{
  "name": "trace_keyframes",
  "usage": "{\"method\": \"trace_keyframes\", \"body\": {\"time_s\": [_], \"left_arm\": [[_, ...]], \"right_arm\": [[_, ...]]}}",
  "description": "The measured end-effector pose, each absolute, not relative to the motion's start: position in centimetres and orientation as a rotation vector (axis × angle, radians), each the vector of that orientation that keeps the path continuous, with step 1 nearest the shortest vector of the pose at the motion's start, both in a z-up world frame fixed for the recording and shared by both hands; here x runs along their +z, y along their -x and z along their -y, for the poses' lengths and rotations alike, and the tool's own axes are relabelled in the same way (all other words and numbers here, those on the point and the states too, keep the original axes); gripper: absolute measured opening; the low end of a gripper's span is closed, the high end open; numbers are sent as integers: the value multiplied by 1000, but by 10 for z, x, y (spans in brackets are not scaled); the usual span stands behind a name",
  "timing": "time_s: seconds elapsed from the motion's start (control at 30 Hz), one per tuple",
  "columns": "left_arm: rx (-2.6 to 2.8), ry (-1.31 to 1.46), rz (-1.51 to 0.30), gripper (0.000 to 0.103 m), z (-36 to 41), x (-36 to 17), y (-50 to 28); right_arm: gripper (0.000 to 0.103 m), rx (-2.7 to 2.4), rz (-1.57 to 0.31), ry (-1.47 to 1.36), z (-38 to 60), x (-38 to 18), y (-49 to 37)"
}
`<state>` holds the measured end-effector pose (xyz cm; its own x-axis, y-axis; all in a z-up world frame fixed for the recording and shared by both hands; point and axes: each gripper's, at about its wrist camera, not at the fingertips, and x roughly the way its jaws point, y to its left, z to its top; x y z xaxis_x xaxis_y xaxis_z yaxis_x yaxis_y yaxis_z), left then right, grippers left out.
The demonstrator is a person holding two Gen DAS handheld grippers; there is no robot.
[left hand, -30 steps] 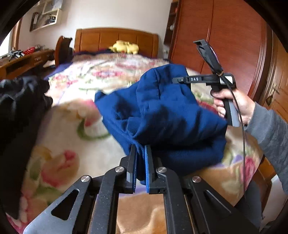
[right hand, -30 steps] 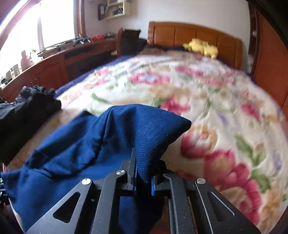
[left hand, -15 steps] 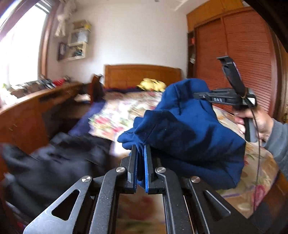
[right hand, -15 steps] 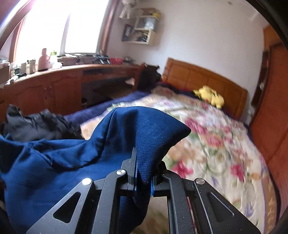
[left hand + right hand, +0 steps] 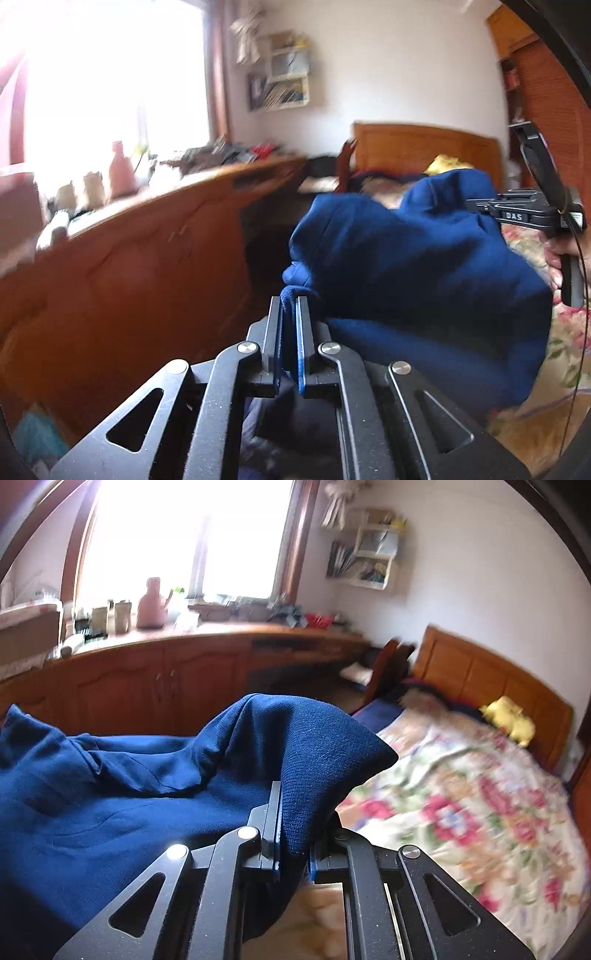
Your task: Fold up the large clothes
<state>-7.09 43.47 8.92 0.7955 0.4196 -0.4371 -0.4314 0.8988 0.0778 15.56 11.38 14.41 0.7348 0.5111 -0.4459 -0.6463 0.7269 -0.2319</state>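
Observation:
A large navy blue garment (image 5: 417, 273) hangs lifted in the air between both grippers. My left gripper (image 5: 289, 306) is shut on a bunched edge of it, the cloth pinched between the blue pads. My right gripper (image 5: 293, 801) is shut on another fold of the blue garment (image 5: 147, 797), which peaks above the jaws and drapes off to the left. In the left wrist view the right gripper's black body (image 5: 524, 214) and the hand holding it show at the right edge, behind the cloth.
A bed with a floral quilt (image 5: 480, 812) and wooden headboard (image 5: 487, 679) lies to the right, a yellow plush toy (image 5: 509, 723) at its head. A long wooden cabinet (image 5: 155, 686) with clutter runs under a bright window. A wardrobe (image 5: 546, 110) stands far right.
Both grippers swung left and rose with the blue garment still held. The views turned from the bed toward the cabinet and window; the black clothes pile left the frames.

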Motion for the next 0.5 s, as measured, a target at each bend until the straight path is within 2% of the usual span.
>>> {"method": "trace_keyframes", "body": {"time_s": [0.17, 0.23, 0.27, 0.3, 0.33, 0.4, 0.47, 0.5], "left_arm": [[482, 44, -502, 6, -436, 53, 71], [488, 50, -494, 6, -436, 50, 77], [490, 53, -490, 6, -438, 51, 83], [491, 56, -488, 6, -439, 52, 84], [490, 57, -487, 9, -438, 54, 83], [496, 63, -475, 14, -442, 60, 82], [490, 71, -455, 22, -433, 70, 91], [486, 66, -442, 32, -426, 75, 93]], "right_arm": [[15, 625, -388, 417, -137, 98, -159], [31, 633, -407, 381, -139, 97, -165], [43, 647, -431, 364, -147, 98, -166], [51, 661, -458, 342, -141, 100, -167], [53, 670, -466, 321, -138, 105, -165], [67, 673, -457, 285, -121, 112, -161], [73, 677, -444, 273, -103, 121, -150], [73, 682, -438, 269, -89, 119, -148]]}}
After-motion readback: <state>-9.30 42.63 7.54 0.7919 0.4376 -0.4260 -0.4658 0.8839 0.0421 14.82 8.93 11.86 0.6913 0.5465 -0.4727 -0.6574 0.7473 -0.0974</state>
